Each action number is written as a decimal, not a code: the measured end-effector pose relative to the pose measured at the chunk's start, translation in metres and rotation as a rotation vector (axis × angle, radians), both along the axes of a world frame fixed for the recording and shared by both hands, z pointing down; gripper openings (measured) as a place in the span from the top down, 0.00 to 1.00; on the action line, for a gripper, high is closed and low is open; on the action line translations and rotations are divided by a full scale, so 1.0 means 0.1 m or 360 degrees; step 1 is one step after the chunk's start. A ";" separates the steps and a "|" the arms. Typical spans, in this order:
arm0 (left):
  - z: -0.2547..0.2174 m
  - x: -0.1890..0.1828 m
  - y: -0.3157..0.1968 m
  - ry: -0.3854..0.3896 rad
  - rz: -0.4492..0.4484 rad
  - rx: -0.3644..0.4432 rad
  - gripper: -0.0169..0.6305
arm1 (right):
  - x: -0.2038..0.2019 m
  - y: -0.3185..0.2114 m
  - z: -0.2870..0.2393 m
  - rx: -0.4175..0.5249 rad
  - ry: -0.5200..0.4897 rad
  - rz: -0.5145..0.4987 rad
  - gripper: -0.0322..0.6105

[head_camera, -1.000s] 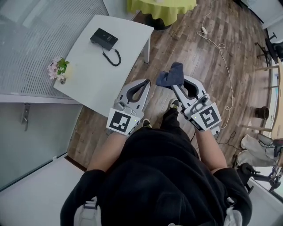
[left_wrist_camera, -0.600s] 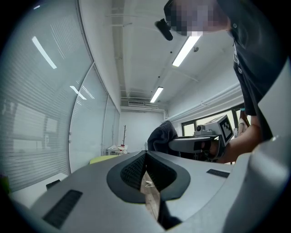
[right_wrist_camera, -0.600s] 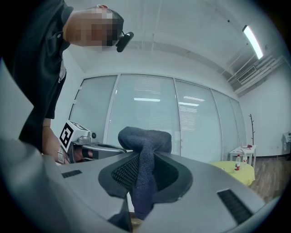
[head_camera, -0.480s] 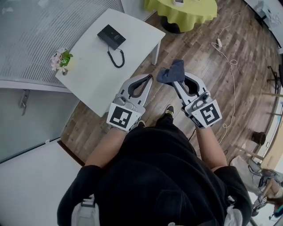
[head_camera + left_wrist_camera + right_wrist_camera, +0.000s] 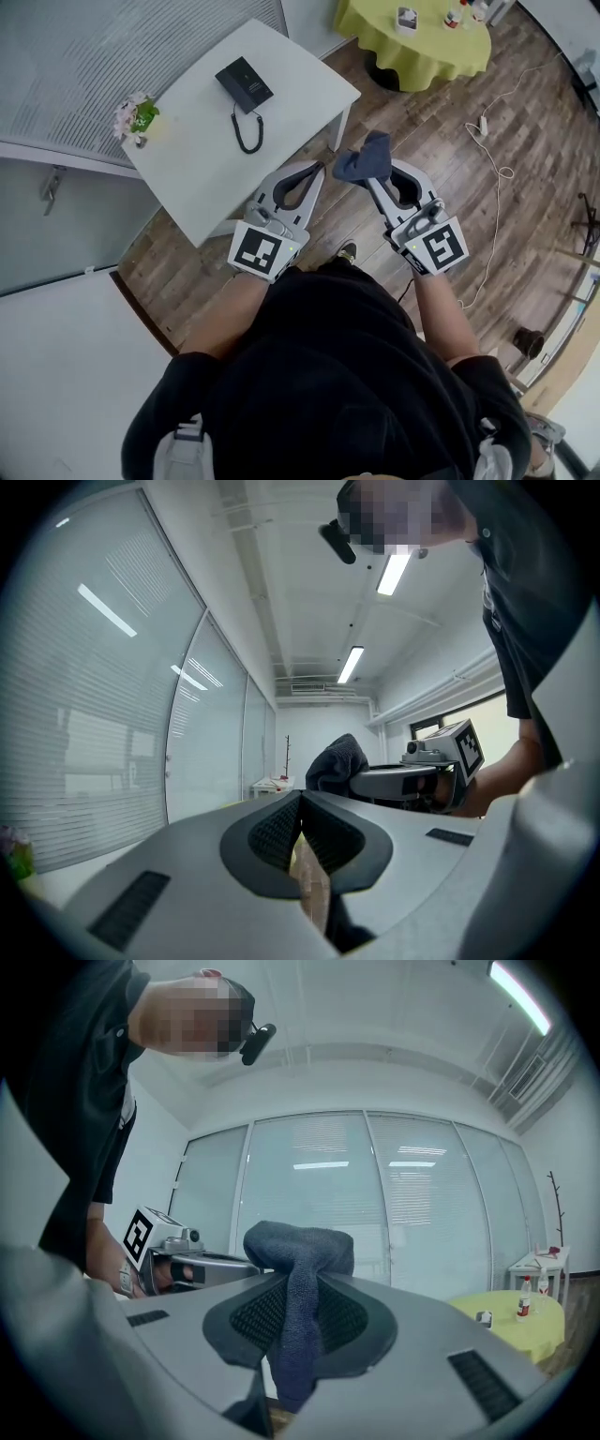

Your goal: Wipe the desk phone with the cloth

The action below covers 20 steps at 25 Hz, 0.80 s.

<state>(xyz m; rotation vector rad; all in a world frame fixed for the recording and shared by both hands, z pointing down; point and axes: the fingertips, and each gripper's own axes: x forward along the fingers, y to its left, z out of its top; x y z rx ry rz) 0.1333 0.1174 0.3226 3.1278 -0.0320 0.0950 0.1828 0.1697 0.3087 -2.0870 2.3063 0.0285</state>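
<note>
Two grippers hang over the floor in the head view: my left gripper (image 5: 315, 169) and right gripper (image 5: 371, 176). Both are short of the table (image 5: 202, 178), where the phone (image 5: 244, 82) lies well apart from me.

Left gripper view: my jaws are pressed together on nothing.

Right gripper view: my jaws pinch the cloth (image 5: 298, 1269) by a narrow fold only. Hard scrubbing could pull it free, or snag the cord (image 5: 246, 131) and drag the phone.

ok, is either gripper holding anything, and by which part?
Right gripper is shut on the dark blue cloth, pinched across its middle: a bunch sticks out past the jaws, a tail hangs below. Left gripper is shut on nothing.
</note>
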 end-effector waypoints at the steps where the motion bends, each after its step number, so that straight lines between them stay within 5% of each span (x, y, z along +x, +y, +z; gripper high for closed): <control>1: -0.01 0.06 0.01 0.0003 -0.0022 0.0001 0.96 | 0.06 0.01 0.01 -0.0007 0.0007 -0.0020 0.81; 20: 0.05 0.43 -0.14 -0.0014 -0.0349 0.0020 0.96 | 0.55 -0.19 0.11 -0.0005 0.0005 -0.0314 0.81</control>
